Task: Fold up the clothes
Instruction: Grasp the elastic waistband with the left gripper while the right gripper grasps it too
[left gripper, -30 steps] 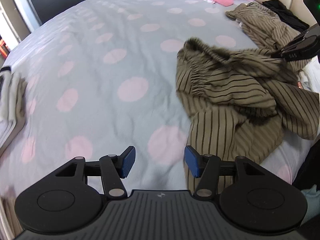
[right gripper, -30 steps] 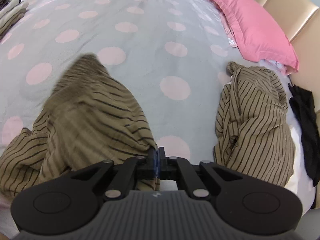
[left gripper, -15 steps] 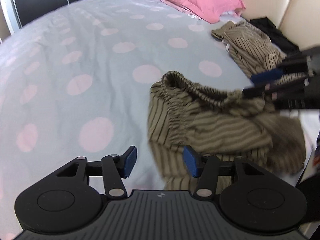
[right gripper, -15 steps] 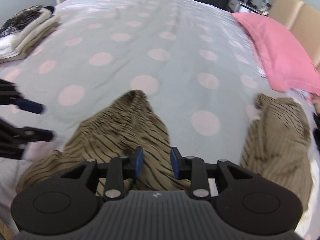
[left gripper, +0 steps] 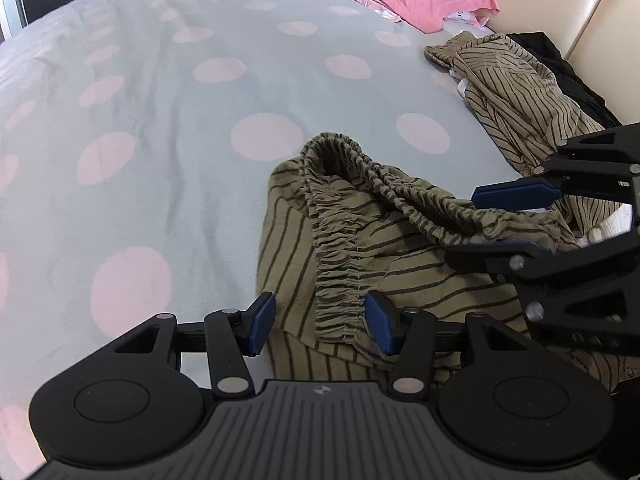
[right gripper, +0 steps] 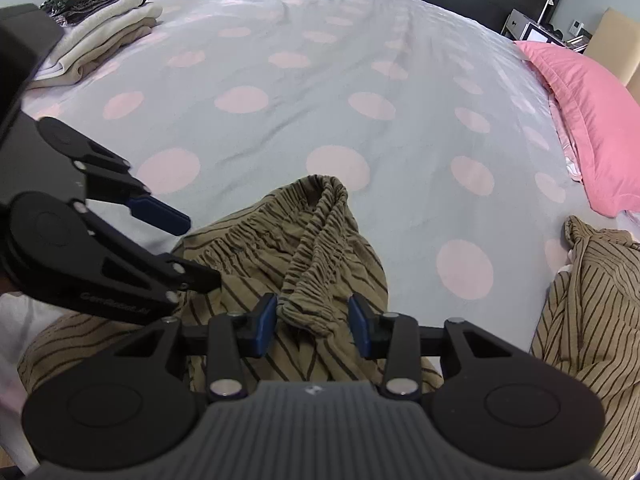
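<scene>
Brown striped trousers with an elastic waistband [left gripper: 352,240] lie crumpled on the grey bed with pink dots [left gripper: 160,120]. My left gripper [left gripper: 320,322] is open, its blue pads either side of the waistband's near end. My right gripper [right gripper: 313,322] is open too, straddling another stretch of the waistband [right gripper: 316,248]. Each gripper shows in the other's view: the right one [left gripper: 496,220] at the right of the left wrist view, the left one [right gripper: 188,248] at the left of the right wrist view. Neither holds cloth.
A second brown striped garment [left gripper: 520,92] lies to the right by a black one [left gripper: 560,68] and the cream headboard [left gripper: 560,0]. A pink pillow [right gripper: 592,120] lies at the bed's head. Folded clothes [right gripper: 92,28] are stacked at the far left corner.
My right gripper let go of the trousers and opened. Both grippers came down to the waistband, now lying on the bed between their fingers.
</scene>
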`<action>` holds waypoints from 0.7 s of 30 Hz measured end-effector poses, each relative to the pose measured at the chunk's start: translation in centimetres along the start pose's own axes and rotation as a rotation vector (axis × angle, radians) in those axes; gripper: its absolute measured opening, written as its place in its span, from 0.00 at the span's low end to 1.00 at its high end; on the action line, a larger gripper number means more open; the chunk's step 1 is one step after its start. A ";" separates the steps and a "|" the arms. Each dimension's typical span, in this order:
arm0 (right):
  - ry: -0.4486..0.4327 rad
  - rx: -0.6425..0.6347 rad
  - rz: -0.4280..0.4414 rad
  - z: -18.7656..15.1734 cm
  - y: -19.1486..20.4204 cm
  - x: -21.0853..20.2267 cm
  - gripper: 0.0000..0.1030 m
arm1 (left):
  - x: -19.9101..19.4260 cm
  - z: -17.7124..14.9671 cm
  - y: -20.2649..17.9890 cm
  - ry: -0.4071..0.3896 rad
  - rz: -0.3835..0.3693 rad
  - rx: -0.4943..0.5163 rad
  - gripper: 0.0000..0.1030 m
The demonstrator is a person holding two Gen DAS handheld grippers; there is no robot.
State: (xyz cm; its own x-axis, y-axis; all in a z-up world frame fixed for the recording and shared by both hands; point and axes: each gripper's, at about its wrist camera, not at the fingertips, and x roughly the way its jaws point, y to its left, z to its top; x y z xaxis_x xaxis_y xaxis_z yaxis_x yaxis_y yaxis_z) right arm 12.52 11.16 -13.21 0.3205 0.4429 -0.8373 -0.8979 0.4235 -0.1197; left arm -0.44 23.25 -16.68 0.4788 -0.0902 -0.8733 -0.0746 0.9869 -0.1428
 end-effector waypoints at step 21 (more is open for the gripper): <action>0.123 0.202 -0.198 -1.9 -5.7 0.4 0.10 | 0.4 -0.8 -2.2 -0.104 0.064 0.011 0.41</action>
State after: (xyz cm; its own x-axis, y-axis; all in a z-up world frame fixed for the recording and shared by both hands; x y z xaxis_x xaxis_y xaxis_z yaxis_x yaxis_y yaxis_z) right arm 17.21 7.45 -13.90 0.4332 0.2429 -0.8680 -0.7397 0.6460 -0.1884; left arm -0.75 20.97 -17.12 0.5616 -0.0135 -0.8273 -0.0986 0.9916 -0.0832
